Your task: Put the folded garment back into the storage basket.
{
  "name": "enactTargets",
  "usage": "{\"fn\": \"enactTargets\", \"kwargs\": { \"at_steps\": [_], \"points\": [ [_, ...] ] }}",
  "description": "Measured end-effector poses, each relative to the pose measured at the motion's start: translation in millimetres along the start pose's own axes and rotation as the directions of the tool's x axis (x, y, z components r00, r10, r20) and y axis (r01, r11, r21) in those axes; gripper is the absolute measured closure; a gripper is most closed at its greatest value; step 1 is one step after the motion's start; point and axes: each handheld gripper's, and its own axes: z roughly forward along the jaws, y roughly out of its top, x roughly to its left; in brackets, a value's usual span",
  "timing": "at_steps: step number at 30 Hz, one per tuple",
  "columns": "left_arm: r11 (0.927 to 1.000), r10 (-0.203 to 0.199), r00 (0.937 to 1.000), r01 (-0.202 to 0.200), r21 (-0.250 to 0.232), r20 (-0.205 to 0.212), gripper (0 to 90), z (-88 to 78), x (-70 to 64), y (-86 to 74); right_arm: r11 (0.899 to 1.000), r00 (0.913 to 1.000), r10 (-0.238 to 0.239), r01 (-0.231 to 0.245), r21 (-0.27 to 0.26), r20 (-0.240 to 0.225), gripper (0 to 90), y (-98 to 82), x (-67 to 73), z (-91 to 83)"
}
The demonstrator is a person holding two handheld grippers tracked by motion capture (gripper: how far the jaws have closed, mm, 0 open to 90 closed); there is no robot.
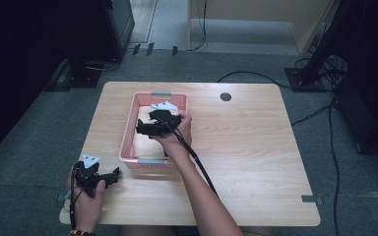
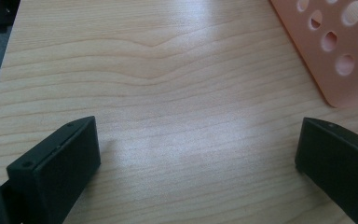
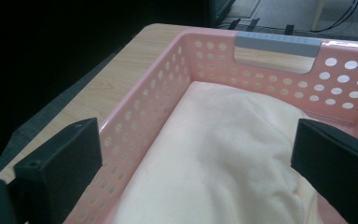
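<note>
A pink perforated basket (image 1: 130,129) stands on the wooden table (image 1: 246,147), left of centre. A cream cloth (image 3: 223,154) lies folded inside it. My right gripper (image 1: 145,129) hovers over the basket, jaws wide apart with nothing between them; in the right gripper view (image 3: 196,158) the cloth lies just below them. My left gripper (image 1: 114,174) rests near the table's front left corner, open and empty, over bare wood (image 2: 196,140), with the basket's corner (image 2: 335,51) ahead to the right.
A dark round grommet (image 1: 226,96) sits in the table's far edge. Cables (image 1: 320,110) run across the grey floor to the right. Dark stands flank the table at the back. Grey tape marks the basket's rim (image 3: 277,41).
</note>
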Motion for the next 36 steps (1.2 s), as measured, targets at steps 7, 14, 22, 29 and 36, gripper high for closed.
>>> {"fn": "enactTargets", "kwargs": {
  "at_steps": [7,14,22,29,36],
  "points": [
    [1.0,0.001,1.0,-0.001,0.0,0.0,0.0,0.0,0.0,0.0,0.999,0.9999,-0.008,0.009,-0.037,0.008,0.0,5.1,-5.0,-19.4],
    [1.0,-0.001,1.0,0.001,-0.001,-0.001,0.0,0.1,-0.1,0.0,0.999,0.9995,-0.01,0.012,-0.051,0.03,0.0,2.9,-18.3,-35.0],
    [1.0,0.0,1.0,0.0,0.0,-0.001,0.0,0.0,0.0,0.0,0.998,0.9975,-0.01,0.014,-0.059,0.069,0.0,-3.3,-39.8,-49.0],
    [1.0,-0.001,1.0,0.001,-0.002,0.0,0.0,0.1,-0.1,0.0,0.997,0.994,0.004,0.004,-0.076,0.109,0.0,-8.6,-62.7,-62.8],
    [1.0,0.0,1.0,0.0,-0.002,0.0,0.0,0.1,0.0,0.0,0.996,0.9884,0.021,-0.008,-0.085,0.15,0.0,-17.5,-87.9,-76.4]
  ]
}}
